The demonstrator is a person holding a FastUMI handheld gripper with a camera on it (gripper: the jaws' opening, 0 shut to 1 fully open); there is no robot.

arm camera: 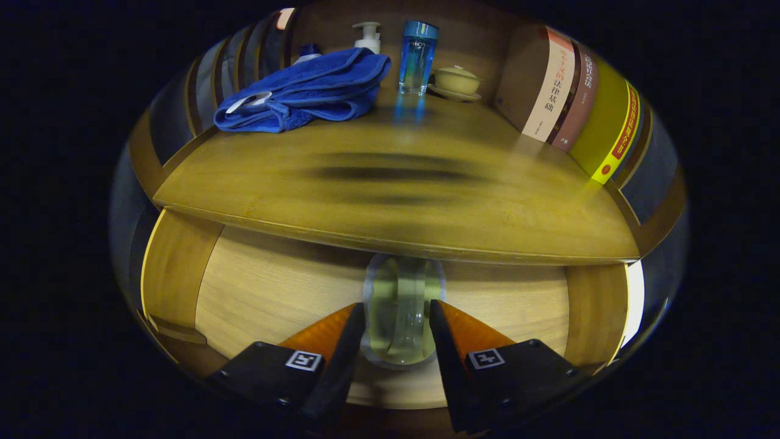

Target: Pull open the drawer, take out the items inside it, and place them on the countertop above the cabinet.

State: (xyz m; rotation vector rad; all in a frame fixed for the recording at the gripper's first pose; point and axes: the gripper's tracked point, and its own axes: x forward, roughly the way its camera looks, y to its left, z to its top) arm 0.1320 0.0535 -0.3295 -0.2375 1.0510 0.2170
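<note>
Drawer (pixel 274 292) open under countertop (pixel 390 207); clear bottle (pixel 399 311) lies inside, top end hidden beneath counter edge. Gripper (pixel 396 317) angled down, fingers narrowed around bottle, contact unclear. Countertop: blue towel (pixel 304 91), pump bottle (pixel 368 36), blue bottle (pixel 417 58), lidded cup (pixel 456 79), books (pixel 573 97).

Home, wooden cabinet (pixel 390 201), towel (pixel 304 91), books (pixel 567 91)

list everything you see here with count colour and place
towel: 1, blue, countertop, back left
pump bottle: 1, white, behind towel
tall bottle: 1, blue, countertop, back centre
lidded cup on saucer: 1, yellowish, right of tall bottle
books: about 3, upright, countertop right
countertop: 1, wood, above drawer
drawer: 1, light wood, open
clear bottle: 1, yellowish, in drawer between fingers
tongs: 1, fingers either side of clear bottle, contact unclear
</note>
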